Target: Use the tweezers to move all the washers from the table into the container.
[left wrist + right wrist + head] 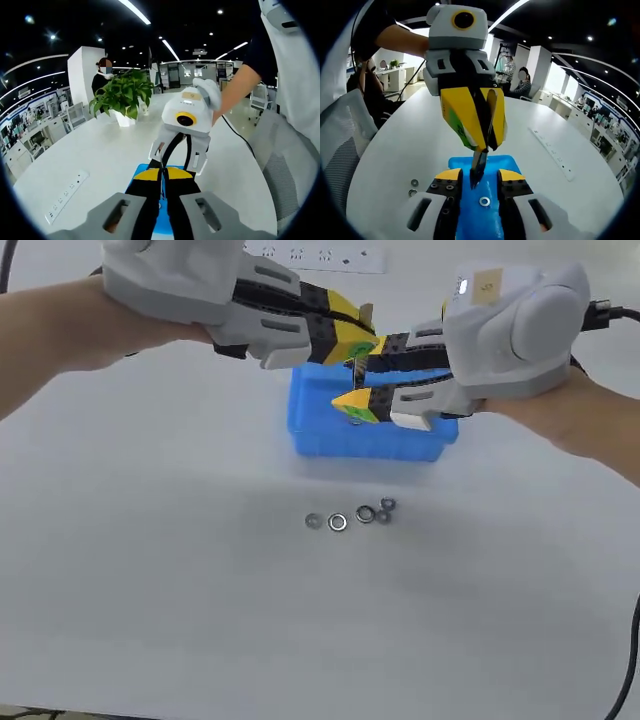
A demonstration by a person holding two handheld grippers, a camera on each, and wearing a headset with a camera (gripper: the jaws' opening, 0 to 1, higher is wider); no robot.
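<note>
My left gripper (pixel 355 332) is shut on dark tweezers (pixel 358 370), which point down over the blue container (pixel 320 430). In the right gripper view the left gripper (pixel 485 145) comes in from above, and the tweezers' tip (pixel 477 175) hangs between my right gripper's (pixel 480 175) open jaws without touching either. One washer (pixel 484 201) lies inside the container (pixel 492 165). Several washers (pixel 338 522) lie in a short row on the table in front of the container. My right gripper (pixel 362 375) faces the left one from the right, also seen as the right gripper (pixel 180 155) in the left gripper view.
The white table (pixel 200 590) has wide bare room around the washers. A power strip (pixel 320 255) lies behind the container. A potted plant (pixel 122 97) stands farther back on the table. Grey mesh chairs (pixel 350 145) and people stand around the table's far sides.
</note>
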